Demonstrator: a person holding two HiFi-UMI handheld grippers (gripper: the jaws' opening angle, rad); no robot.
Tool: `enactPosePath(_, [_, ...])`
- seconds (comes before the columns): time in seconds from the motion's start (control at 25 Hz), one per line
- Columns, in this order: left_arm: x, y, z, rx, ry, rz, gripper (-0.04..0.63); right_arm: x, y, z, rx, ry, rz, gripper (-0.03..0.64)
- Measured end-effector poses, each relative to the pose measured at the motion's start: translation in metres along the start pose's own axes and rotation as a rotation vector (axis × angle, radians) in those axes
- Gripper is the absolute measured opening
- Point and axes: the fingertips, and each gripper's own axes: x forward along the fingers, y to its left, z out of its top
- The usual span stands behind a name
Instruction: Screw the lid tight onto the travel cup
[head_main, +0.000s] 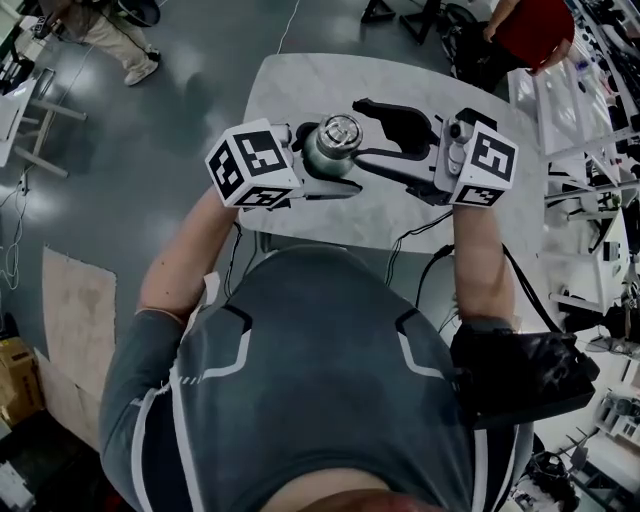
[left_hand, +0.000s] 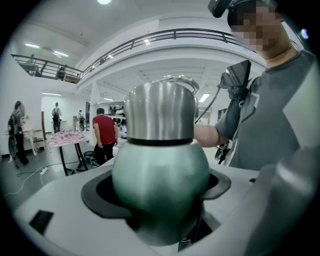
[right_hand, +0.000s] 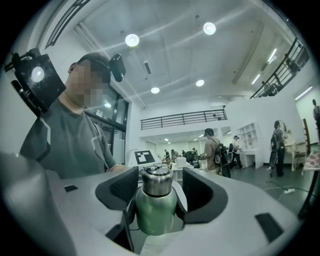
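Green cup (left_hand: 160, 185), lid (head_main: 338, 130) on, clamped in my left gripper (head_main: 335, 160); my right gripper (head_main: 372, 135) spread wide, facing it.

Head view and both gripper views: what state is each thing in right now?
travel cup, upright, clamped by its green body.
lid, seated on the cup; tightness cannot be told.
left gripper, shut on the travel cup.
right gripper, open, jaws apart, pointed at the cup, not pressing it.
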Motion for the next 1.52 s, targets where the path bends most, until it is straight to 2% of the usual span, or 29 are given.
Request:
enactPosePath(0.24, [-0.027, 0.030, 0.002, -0.050, -0.088, 0.187, 0.402, -0.011, -0.025, 0.001, -0.026, 0.004, -0.235, 0.267])
enactPosePath(0.28, [-0.030, 0.036, 0.004, -0.053, -0.098, 0.223, 0.402, -0.017, -0.032, 0.002, -0.032, 0.006, -0.283, 0.242])
enactPosePath(0.36, [-0.030, 0.049, 0.009, -0.062, -0.118, 0.289, 0.402, -0.035, -0.047, 0.005, -0.019, -0.002, -0.389, 0.144])
enactPosePath(0.4, [-0.028, 0.055, 0.012, -0.068, -0.127, 0.319, 0.402, -0.046, -0.056, 0.006, -0.005, -0.006, -0.440, 0.121])
enactPosePath(0.52, [-0.025, 0.074, 0.016, -0.091, -0.145, 0.403, 0.402, -0.073, -0.079, 0.003, 0.034, -0.002, -0.569, 0.070])
enactPosePath(0.64, [-0.027, 0.084, 0.016, -0.098, -0.155, 0.473, 0.402, -0.091, -0.090, -0.003, 0.060, -0.007, -0.658, 0.044])
enactPosePath(0.96, [-0.044, 0.101, -0.005, -0.105, -0.195, 0.599, 0.402, -0.099, -0.102, -0.033, 0.020, 0.076, -0.833, 0.034])
enactPosePath(1.12, [-0.029, 0.118, -0.023, -0.120, -0.192, 0.641, 0.402, -0.117, -0.118, -0.052, 0.026, 0.105, -0.886, 0.034])
enactPosePath(1.52, [-0.011, 0.146, -0.104, -0.193, -0.120, 0.651, 0.402, -0.110, -0.141, -0.129, 0.124, 0.160, -0.963, 0.034])
